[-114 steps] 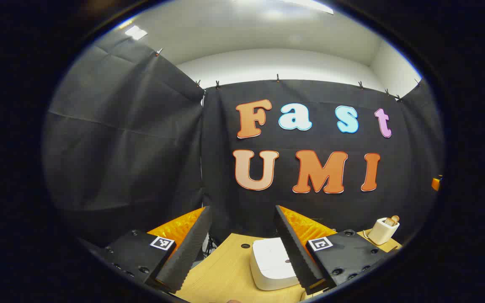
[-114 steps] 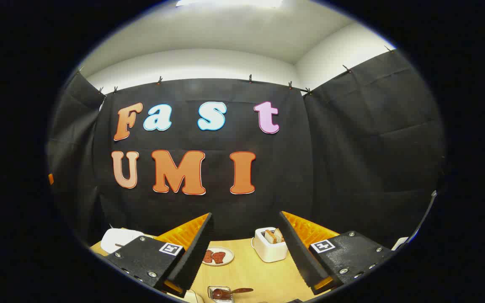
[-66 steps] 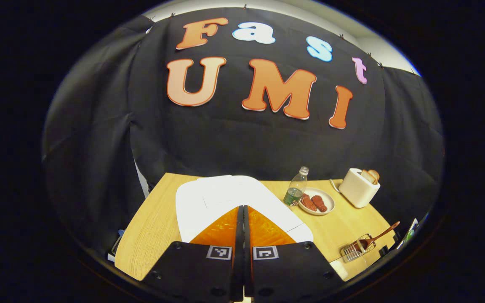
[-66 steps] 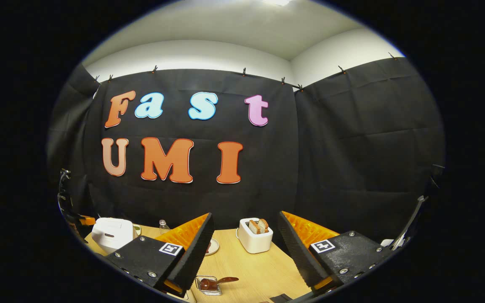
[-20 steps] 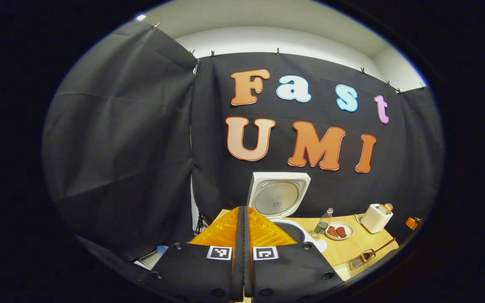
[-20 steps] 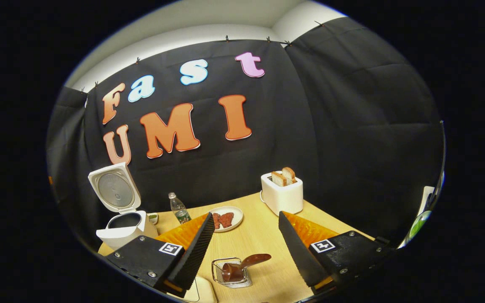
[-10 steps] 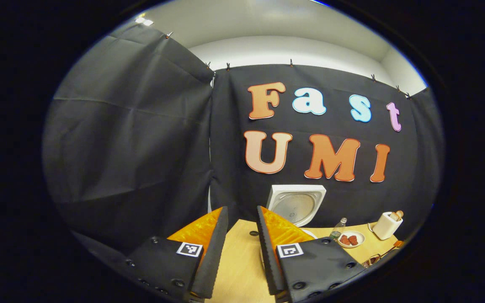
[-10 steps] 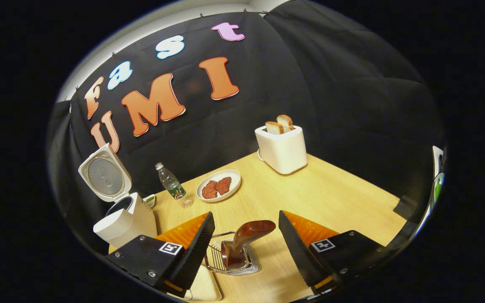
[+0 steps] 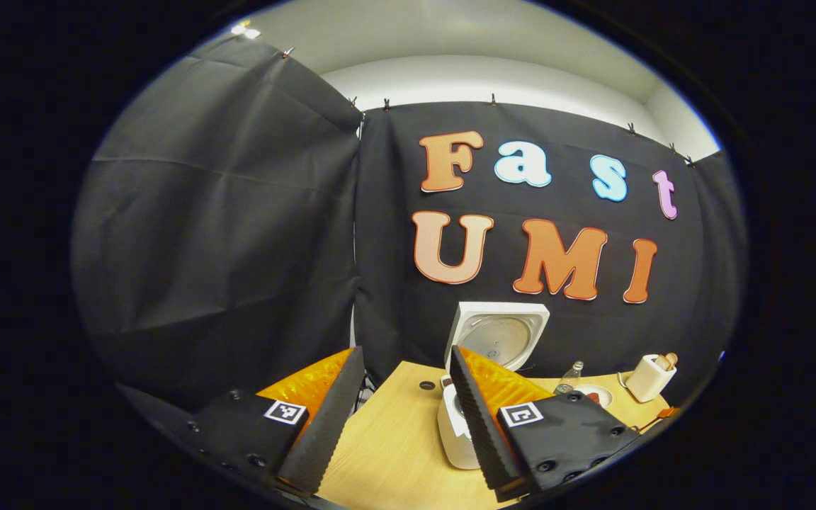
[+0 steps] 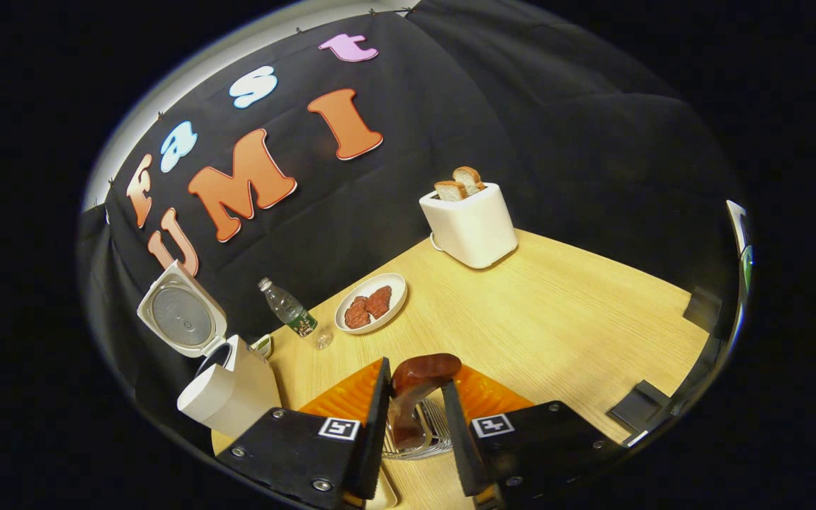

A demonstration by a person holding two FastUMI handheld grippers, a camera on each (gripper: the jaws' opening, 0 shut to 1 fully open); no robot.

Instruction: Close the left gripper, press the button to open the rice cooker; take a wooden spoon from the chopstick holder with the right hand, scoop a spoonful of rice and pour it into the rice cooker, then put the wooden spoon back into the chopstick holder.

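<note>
At the table's (image 10: 564, 297) near edge, right gripper (image 10: 411, 418) nearly closed around wooden spoon (image 10: 415, 386) standing in wire holder (image 10: 426, 435); contact unclear. Left gripper (image 9: 397, 418) wide open, empty. Rice cooker (image 10: 227, 386) open at left edge.

Staged kitchen set inside recording booth, not real home. Black cloth wall (image 9: 224, 234) clipped along top edge, hung in panels, plain white room wall (image 9: 493, 74) above it at top of left gripper view. Light wooden table (image 10: 564, 312) fills lower right of right gripper view, carrying kitchen goods: white toaster (image 10: 470, 225) with bread slices at upper centre, plate (image 10: 371, 302) of food at centre, water bottle (image 10: 289, 309), open white rice cooker (image 10: 220, 382) at lower left.
</note>
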